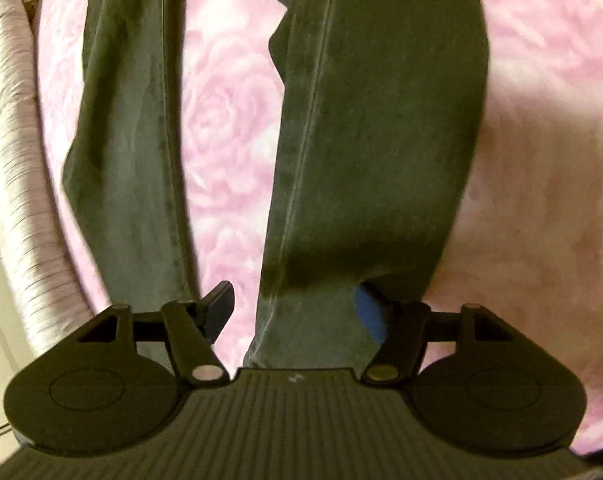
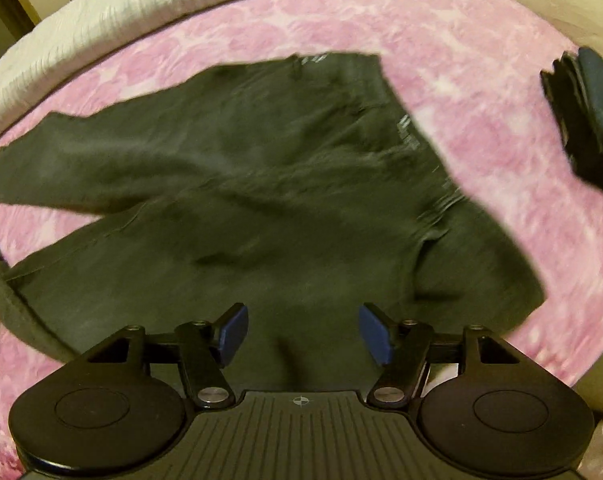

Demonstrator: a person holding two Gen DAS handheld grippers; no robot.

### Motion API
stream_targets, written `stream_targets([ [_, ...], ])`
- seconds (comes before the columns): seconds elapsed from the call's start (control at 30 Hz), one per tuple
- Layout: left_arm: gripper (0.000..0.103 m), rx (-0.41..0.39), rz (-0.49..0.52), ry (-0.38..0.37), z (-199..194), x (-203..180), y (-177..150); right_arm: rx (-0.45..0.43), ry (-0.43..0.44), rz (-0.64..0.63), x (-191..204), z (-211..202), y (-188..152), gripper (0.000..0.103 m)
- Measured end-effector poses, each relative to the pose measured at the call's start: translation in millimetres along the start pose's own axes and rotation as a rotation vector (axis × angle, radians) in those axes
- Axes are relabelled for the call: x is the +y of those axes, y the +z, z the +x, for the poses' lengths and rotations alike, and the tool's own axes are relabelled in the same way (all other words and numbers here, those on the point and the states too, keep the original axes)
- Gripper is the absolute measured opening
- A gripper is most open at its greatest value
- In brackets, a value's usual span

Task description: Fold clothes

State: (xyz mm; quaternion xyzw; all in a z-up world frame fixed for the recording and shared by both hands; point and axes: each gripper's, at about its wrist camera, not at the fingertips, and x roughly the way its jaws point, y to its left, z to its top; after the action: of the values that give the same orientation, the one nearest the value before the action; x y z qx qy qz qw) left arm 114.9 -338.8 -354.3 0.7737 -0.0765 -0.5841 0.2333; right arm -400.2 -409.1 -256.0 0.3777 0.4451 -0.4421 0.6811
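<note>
The dark trousers point(image 2: 261, 184) are spread on the pink blanket point(image 2: 461, 60); the waistband lettering at 1 o'clock cannot be read. The left gripper point(image 1: 297, 312) and the right gripper point(image 2: 303, 332) are both held apart.

Trousers point(image 1: 365, 128): dark grey-green cloth, matt, slightly faded along the stitched seams.
Blanket point(image 1: 225, 128): pink rose-patterned cloth under the trousers, soft, fleecy, matt.
Quilt point(image 1: 13, 152): pale ribbed cloth beside the blanket, faint sheen.
Left hand-held gripper point(image 1: 297, 312): black matt plastic, ridged body, shiny metal pivot pins.
Right hand-held gripper point(image 2: 303, 330): same plastic; fingers' pads point(image 2: 375, 334) blue, matt.
</note>
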Motion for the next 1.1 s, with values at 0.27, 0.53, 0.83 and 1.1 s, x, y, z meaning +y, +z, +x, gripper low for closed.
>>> stream_targets([
  [0.27, 0.035, -0.082, -0.017, -0.251, -1.0, 24.3, -3.2, 0.015, 0.019, -0.016, 44.7, 9.0, -6.2, 0.067],
  [0.53, 0.001, -0.086, -0.195, -0.164, -77.5, -0.9, -26.4, -0.013, 0.055, -0.079, 80.9, -0.9, 0.5, 0.067],
  [0.83, 0.0, 0.026, -0.302, -0.329, -165.6, -141.5, -31.6, -0.002, 0.183, -0.153, 138.0, 16.5, 9.1, 0.068],
  [1.1, 0.054, 0.112, -0.463, -0.184, -157.7, -180.5, -3.4, 0.04, 0.177, -0.191, 145.3, 24.7, 0.1, 0.068],
])
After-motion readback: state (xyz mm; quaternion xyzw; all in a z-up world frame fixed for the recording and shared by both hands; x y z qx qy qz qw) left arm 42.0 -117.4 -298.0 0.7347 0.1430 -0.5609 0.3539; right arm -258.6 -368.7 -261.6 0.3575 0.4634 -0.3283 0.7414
